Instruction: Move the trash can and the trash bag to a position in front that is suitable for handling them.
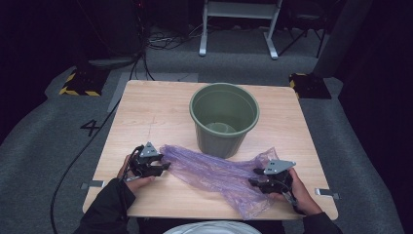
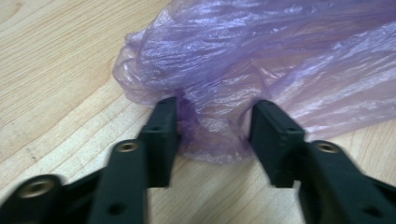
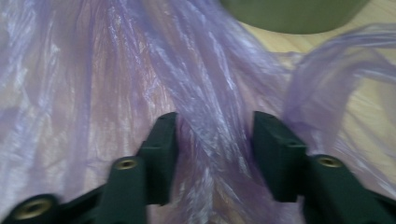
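The light wood-grain tabletop point(image 1: 146, 112) carries a round dark green plastic bucket point(image 1: 224, 119) standing upright near its middle, and just in front of the bucket a crumpled translucent purple plastic bag point(image 1: 214, 173) lies stretched flat from left to right, its middle close against the bucket's base. The left hand-held gripper point(image 1: 160, 166) sits low at the bag's left end; in the left gripper view its jaws stand partly apart with a bunched fold of the purple film between them, the film touching the left pad point(image 2: 163, 130) while the other side looks loose, so nothing is clenched. The right hand-held gripper point(image 1: 254, 183) rests over the bag's right end, jaws likewise half open astride a ridge of film, gripping nothing.
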